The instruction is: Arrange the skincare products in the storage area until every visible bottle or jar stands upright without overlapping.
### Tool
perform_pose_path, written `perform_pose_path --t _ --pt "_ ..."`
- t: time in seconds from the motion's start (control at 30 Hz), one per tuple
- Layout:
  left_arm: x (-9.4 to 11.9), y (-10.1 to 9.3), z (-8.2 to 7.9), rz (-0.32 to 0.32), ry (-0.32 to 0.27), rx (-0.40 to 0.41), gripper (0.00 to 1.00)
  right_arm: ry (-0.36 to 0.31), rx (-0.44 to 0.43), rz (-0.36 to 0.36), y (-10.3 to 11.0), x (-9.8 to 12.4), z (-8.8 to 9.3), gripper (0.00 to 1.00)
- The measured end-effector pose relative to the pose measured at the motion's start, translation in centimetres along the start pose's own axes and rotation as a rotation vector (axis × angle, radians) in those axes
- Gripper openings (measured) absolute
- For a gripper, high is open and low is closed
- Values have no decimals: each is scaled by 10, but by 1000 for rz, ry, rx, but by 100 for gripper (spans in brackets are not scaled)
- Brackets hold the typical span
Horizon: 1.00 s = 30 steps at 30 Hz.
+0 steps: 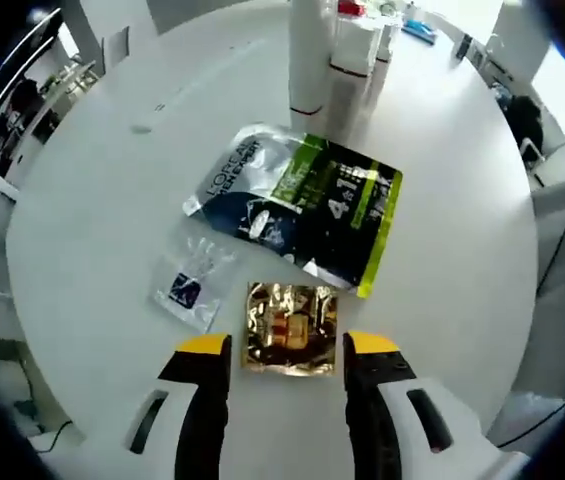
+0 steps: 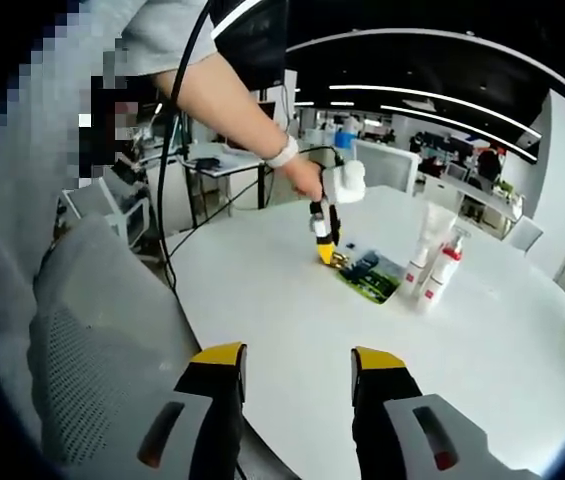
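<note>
left gripper point(image 1: 287, 350) hovering over a round white table point(image 1: 92, 200), yellow-tipped jaws spread apart, nothing clamped. between the tips, flat on the tabletop: a crinkled gold foil sachet point(image 1: 291, 328), its side edges just inside each jaw, not clearly touching either. just beyond it, a large dark blue and lime-green glossy pouch point(image 1: 307, 200) lying flat, its near edge close to the gold sachet's far edge, possibly overlapping slightly. to the left of the sachet, a small clear plastic packet with a dark label point(image 1: 190, 275), lying flat and apart from it. past the pouch, a tall white tube with a red band point(image 1: 307, 60) and a white bottle with a red band point(image 1: 354, 60), both upright, side by side. wide bare tabletop left and right of the packets, out to the curved rim.

in the right gripper view: right gripper point(image 2: 297, 372) held off the near table edge, jaws parted and empty, beside a grey mesh chair back point(image 2: 82, 340). across open tabletop, a person's hand point(image 2: 314, 180) holding the left gripper tip-down at the packets; white tube and a red-capped bottle upright just beyond them.
</note>
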<state>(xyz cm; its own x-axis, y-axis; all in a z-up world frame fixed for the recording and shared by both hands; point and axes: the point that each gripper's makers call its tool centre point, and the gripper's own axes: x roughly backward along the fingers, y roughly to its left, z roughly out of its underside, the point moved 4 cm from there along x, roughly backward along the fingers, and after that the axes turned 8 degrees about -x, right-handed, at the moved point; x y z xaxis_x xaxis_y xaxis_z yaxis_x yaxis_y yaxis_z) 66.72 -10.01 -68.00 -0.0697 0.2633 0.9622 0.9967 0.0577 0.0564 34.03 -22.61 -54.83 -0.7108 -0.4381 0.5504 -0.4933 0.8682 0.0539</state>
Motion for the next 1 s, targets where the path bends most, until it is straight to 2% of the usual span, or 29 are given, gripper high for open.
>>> perform_pose_path --t 0.1,0.17,0.2,0.3,0.4,0.47,0.6,0.83,0.9,1.0 --pt "-3 5 4 -32 35 -61 51 5 -1 2 0 0 1 37" --pt "-3 1 2 6 26 -64 50 12 4 2 0 0 2 37" --pt "-1 2 -1 -4 14 -69 48 12 4 2 0 0 2 37" --pt "-1 -3 -2 43 17 -92 41 13 3 -1 0 -1 2 37" --pt "0 -2 -2 56 30 -117 40 16 4 -4 1 -1 2 36" --pt "1 -2 -1 72 55 -184 40 19 2 -7 1 -1 3 36" --pt "1 0 -1 73 75 -238 40 23 4 -10 2 -1 3 35" --pt "-1 2 -6 66 139 -416 40 25 4 -12 2 -1 4 34" --pt "-1 3 -6 63 160 -429 40 21 1 -12 1 -1 3 34" --pt "1 3 -8 64 157 -427 40 21 -1 -12 1 -1 3 34"
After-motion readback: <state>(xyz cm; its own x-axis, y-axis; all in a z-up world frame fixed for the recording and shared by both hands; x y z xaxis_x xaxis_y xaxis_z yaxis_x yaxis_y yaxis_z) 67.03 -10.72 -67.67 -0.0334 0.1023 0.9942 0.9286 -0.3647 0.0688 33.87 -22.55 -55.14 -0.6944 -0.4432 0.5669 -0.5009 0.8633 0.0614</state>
